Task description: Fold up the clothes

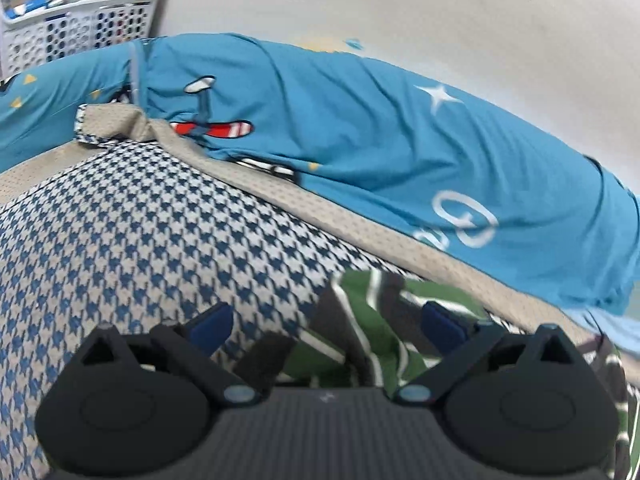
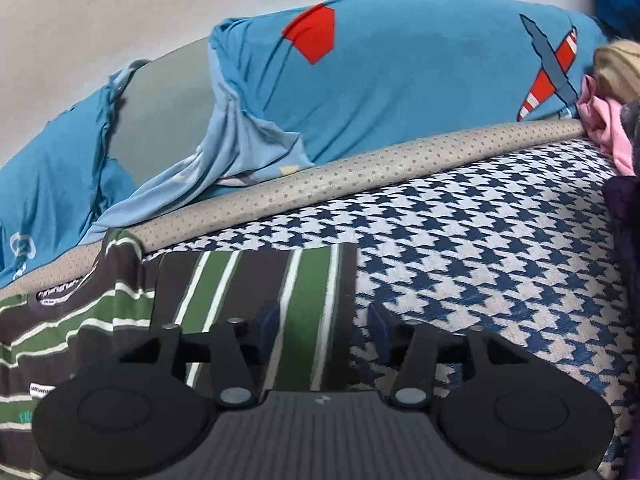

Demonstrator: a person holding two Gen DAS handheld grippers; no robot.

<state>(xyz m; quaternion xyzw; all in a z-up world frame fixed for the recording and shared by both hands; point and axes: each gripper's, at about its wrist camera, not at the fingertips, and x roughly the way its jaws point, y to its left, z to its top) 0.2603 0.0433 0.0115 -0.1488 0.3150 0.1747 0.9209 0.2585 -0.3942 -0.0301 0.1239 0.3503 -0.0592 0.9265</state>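
A striped shirt in green, grey and white lies flat on the houndstooth weave of the bed cover, a folded panel squared off. The right gripper has 2 fingers apart, straddling that panel's edge unpressed. The left gripper gapes over blurred stripes. A perforated white basket holds indistinct clutter.

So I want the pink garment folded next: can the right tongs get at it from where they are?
Probably yes. The right tongs are open with only a striped sleeve beneath them, and bare houndstooth cover lies between them and the pink garment at the far right edge.
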